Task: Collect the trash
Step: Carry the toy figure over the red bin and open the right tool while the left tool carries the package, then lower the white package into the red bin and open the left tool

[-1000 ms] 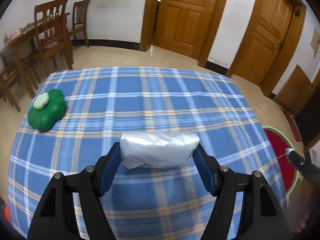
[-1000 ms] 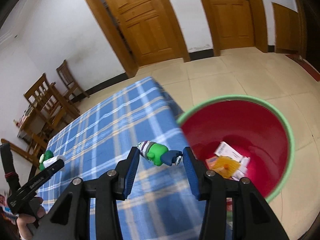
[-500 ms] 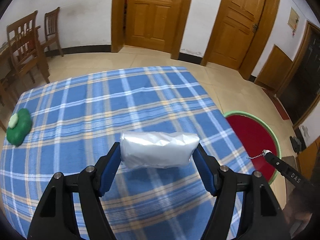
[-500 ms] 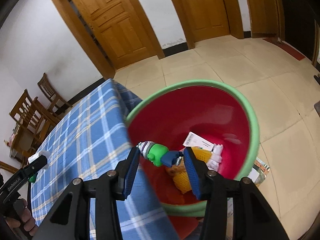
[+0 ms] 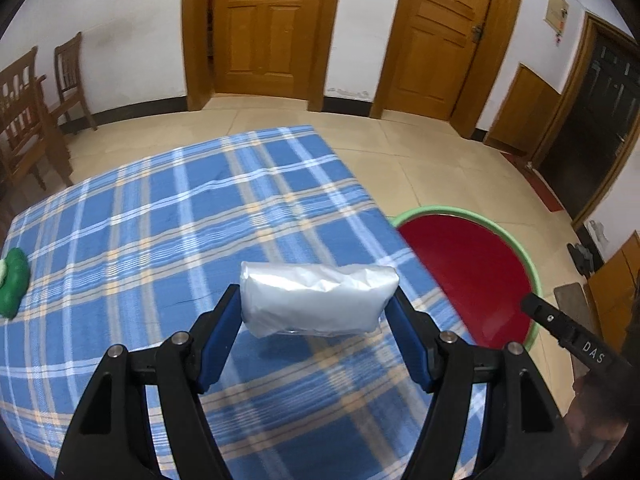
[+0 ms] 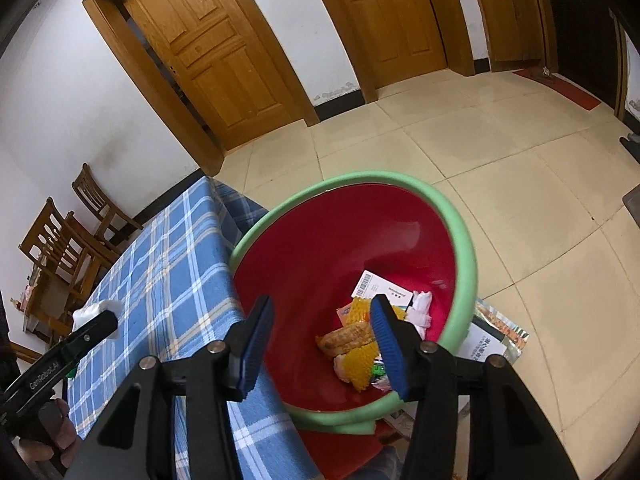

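Observation:
My left gripper (image 5: 316,312) is shut on a white plastic packet (image 5: 318,302) and holds it above the blue plaid tablecloth (image 5: 160,220), near the table's right edge. The red bin with a green rim (image 5: 472,264) stands on the floor to the right of it. My right gripper (image 6: 322,320) is open and empty, right above the red bin (image 6: 320,248). The bin holds several pieces of trash: a white card (image 6: 380,290), yellow netting (image 6: 358,364), a brownish piece (image 6: 346,340). The left gripper and its packet (image 6: 98,310) show at the left of the right wrist view.
A green clover-shaped thing (image 5: 14,282) lies at the table's left edge. Wooden chairs (image 5: 24,120) stand at the far left. Two wooden doors (image 5: 264,28) are in the back wall. A printed bag (image 6: 496,332) lies on the floor beside the bin.
My right gripper moved from the table edge over the bin and opened; the green toy it held is gone from its jaws. My left gripper carried the packet rightwards towards the bin.

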Motion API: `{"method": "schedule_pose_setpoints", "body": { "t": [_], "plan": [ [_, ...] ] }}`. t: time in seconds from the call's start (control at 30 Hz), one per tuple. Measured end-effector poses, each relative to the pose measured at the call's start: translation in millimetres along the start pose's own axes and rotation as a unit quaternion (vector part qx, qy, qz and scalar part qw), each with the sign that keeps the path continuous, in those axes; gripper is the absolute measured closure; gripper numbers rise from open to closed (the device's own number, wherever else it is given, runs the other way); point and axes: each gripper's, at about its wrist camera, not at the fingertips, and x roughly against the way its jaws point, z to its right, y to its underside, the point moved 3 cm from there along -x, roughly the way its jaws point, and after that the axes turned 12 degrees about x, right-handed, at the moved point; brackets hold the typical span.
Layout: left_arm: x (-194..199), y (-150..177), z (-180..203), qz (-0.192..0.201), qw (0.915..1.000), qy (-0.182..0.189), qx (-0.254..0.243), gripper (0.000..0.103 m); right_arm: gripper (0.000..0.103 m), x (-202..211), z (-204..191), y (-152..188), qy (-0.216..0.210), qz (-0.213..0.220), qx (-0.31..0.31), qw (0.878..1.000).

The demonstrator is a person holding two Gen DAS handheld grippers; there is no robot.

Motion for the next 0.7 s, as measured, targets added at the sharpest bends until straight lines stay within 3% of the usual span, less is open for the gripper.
{"method": "schedule_pose_setpoints", "body": {
  "t": [0.33,0.7],
  "plan": [
    [-25,5,52,-0.015,0.9979,0.048,-0.042,0.031,0.044,6,6,3,0.025,-0.002,0.028,0.999],
    [-49,-1,98,-0.017,0.9941,0.073,-0.078,0.03,0.043,3,34,9,0.035,-0.011,0.004,0.999]
  ]
}}
